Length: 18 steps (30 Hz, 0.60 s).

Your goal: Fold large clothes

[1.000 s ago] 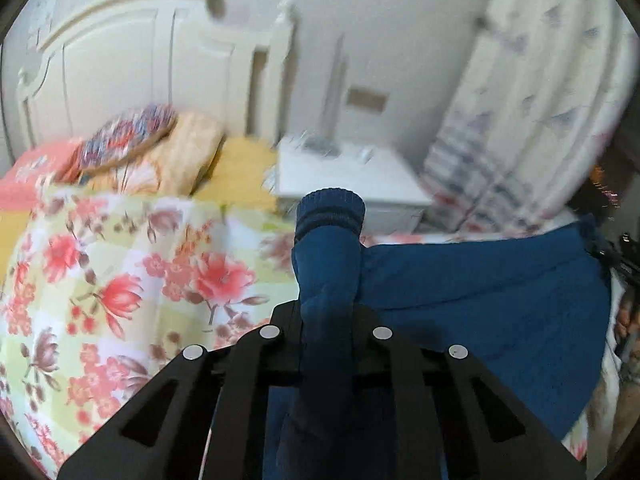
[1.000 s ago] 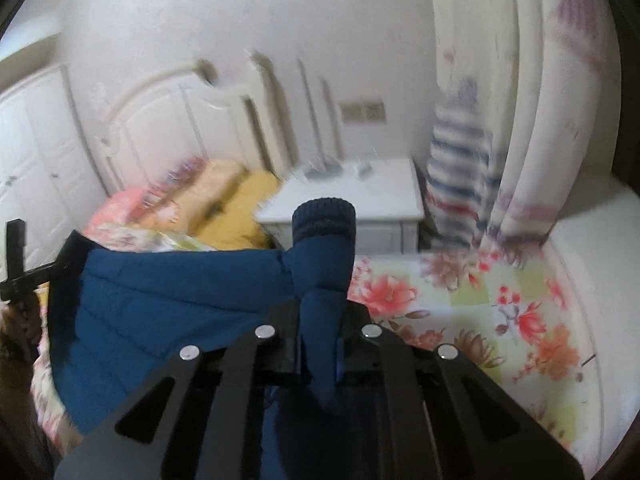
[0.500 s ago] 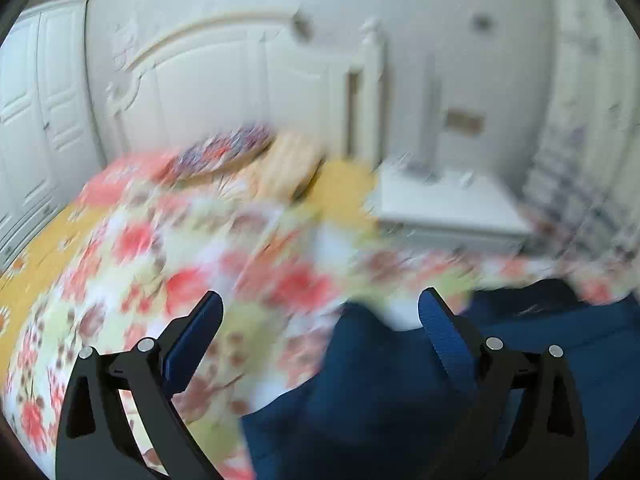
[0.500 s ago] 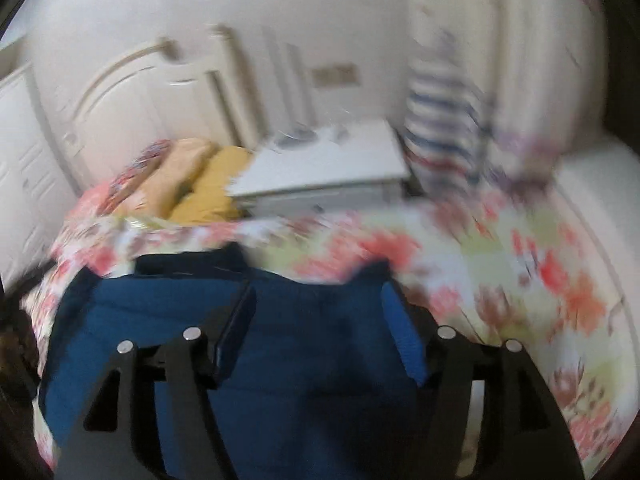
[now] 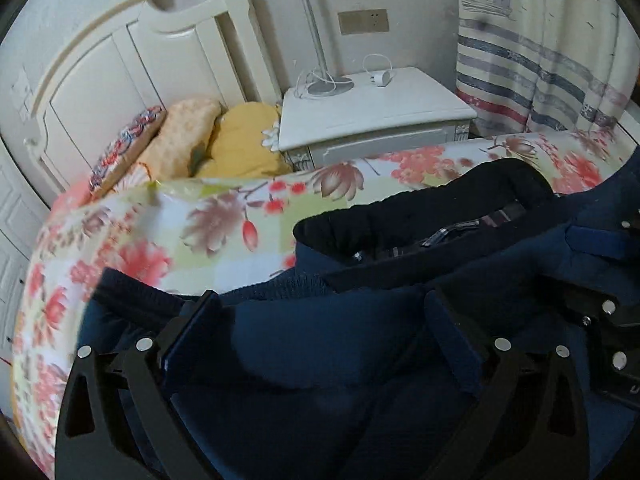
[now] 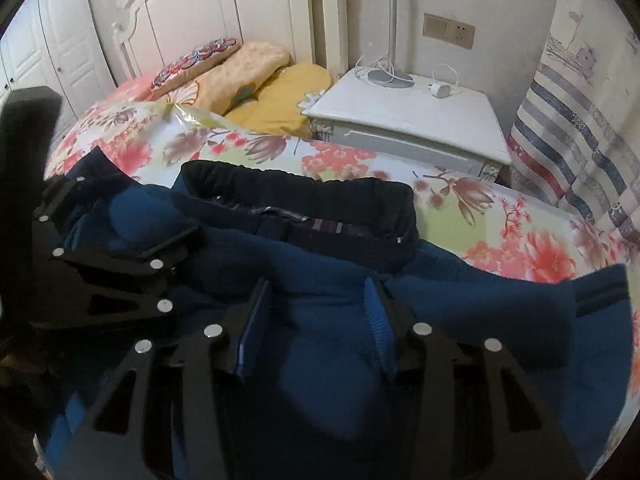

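A dark blue jacket lies spread on the flowered bedspread near the edge of the bed closest to the cameras, its black collar turned toward the headboard and pillows. The left gripper stands over the blue cloth with its jaws spread wide; they have just been opening, and fabric bulges up between the fingers without being pinched. The right gripper hangs over the middle of the jacket just below the collar, its jaws partly apart and just now closing again; a fold of blue cloth sits between the pads, but I cannot tell whether they press on it. A white nightstand beside the bed carries a lamp base and a charger.
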Motion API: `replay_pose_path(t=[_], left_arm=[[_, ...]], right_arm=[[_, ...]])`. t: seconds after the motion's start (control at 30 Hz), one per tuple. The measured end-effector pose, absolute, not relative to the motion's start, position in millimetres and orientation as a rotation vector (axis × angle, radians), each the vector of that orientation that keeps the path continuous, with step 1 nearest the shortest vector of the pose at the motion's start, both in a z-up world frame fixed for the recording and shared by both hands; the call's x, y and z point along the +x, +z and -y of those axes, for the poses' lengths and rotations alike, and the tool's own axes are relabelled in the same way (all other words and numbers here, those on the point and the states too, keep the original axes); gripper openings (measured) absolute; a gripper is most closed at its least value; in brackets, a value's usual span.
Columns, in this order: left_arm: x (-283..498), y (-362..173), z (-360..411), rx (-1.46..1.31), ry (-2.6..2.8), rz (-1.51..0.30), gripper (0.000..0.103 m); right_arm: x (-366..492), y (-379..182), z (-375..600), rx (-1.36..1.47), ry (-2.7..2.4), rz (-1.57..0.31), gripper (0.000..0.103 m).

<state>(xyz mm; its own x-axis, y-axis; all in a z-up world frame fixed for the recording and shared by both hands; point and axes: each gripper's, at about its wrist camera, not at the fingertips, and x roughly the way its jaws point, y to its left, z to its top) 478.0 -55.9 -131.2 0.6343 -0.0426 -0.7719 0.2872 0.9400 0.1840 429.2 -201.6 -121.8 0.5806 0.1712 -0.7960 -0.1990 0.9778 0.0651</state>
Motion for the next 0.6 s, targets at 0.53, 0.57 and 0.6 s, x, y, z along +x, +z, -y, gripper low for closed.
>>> replay_pose_path(t=[0.53,0.57,0.6], left_arm=[[484.7,-137.9,41.9,0.191,-0.235,-0.891,0.099],[484.1,-134.4,38.3,0.193,-0.225,-0.89,0.099],[481.5,-127.3,31.1,0.204,-0.201,-0.877,0.099]], right_arm=[[421.7,-126.6,204.2,-0.044,0.21,-0.903,0.051],[420.5,-123.3,206.2,-0.059,0.194,-0.913,0.051],[416.3,-116.0,211.2,-0.099,0.146,-0.91,0.051]])
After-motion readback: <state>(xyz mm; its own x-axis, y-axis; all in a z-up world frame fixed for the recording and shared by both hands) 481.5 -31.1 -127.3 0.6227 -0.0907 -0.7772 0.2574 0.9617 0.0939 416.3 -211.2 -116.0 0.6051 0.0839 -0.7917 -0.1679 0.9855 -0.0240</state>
